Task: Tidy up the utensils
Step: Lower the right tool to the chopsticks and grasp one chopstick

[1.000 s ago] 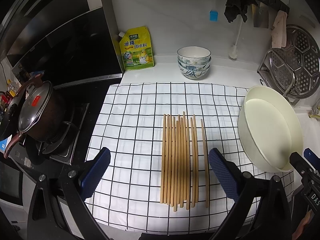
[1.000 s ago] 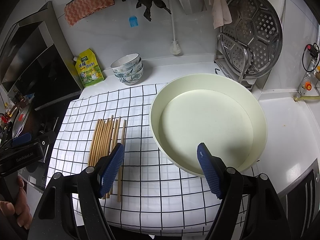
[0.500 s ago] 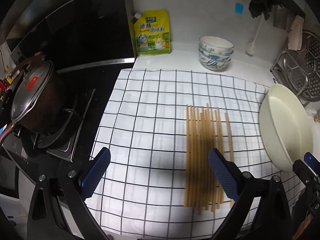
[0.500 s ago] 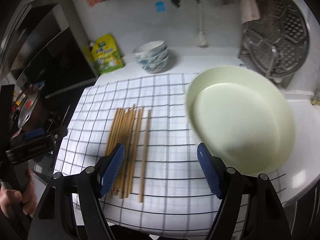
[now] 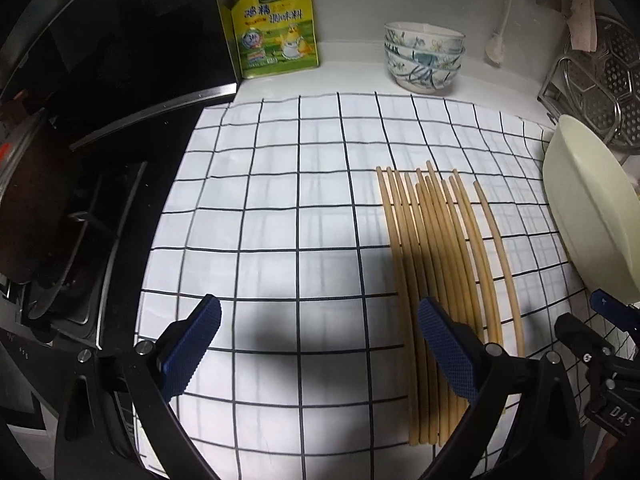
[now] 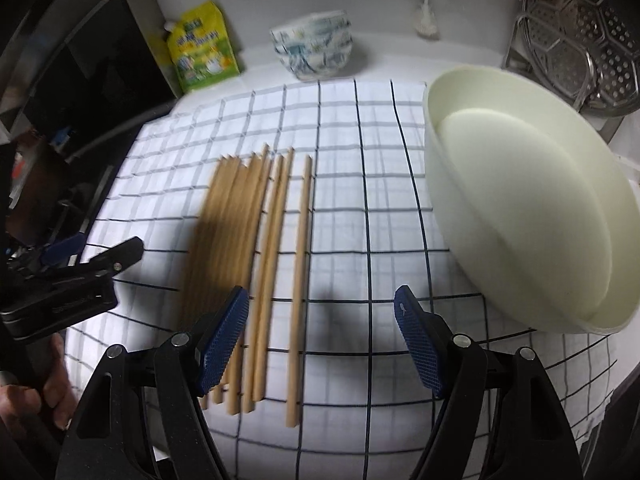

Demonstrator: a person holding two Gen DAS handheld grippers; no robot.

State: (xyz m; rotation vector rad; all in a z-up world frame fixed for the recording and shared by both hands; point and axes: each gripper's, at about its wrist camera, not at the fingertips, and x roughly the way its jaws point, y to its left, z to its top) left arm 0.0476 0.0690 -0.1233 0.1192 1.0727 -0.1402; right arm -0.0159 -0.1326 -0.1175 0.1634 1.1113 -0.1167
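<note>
Kitchen counter, checked cloth [image 5: 280, 208] | chopsticks [image 5: 436, 248] in row, left of basin [image 6: 520, 200] | left gripper [image 5: 316, 350], right gripper [image 6: 320, 334]: both spread wide, empty | pinch lone right-hand stick [image 6: 302, 232] mid-length.

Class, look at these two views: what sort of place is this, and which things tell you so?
Most likely a home kitchen counter. A gas stove stands beside it, stacked patterned bowls sit by the wall, and a row of wooden chopsticks lies on a checked cloth.
</note>
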